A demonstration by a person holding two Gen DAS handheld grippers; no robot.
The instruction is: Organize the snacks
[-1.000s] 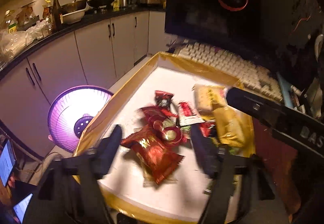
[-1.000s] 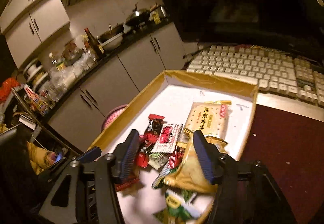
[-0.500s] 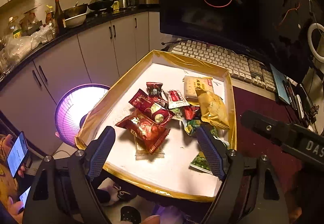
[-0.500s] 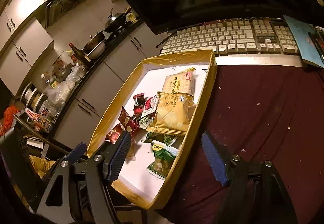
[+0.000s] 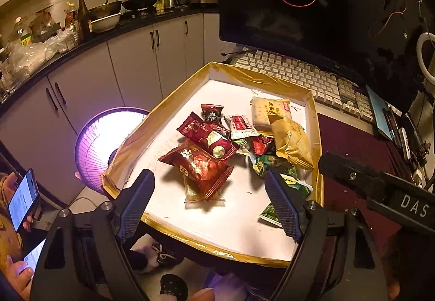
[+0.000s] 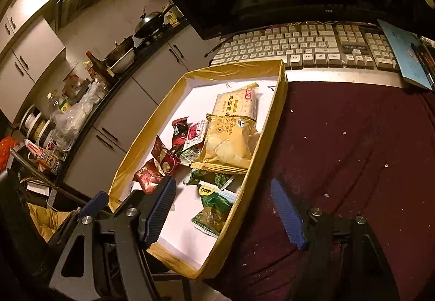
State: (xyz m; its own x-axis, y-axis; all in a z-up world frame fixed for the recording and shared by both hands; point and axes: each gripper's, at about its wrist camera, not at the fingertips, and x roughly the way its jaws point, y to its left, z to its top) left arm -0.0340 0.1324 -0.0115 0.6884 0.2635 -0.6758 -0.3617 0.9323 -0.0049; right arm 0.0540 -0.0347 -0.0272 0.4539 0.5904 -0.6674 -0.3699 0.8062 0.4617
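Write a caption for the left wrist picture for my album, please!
Open left tool hovers over a gold-rimmed white tray piled with red, yellow and green snack packets.

Left gripper (image 5: 209, 204) spread wide above gold-edged tray (image 5: 174, 99), snack packets (image 5: 201, 162) piled inside (red, yellow, green)

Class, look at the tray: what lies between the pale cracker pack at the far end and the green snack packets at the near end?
The yellow cracker bag lies between the pale cracker pack and the green snack packets, overlapping the pale pack's near end; the right wrist view shows it best.
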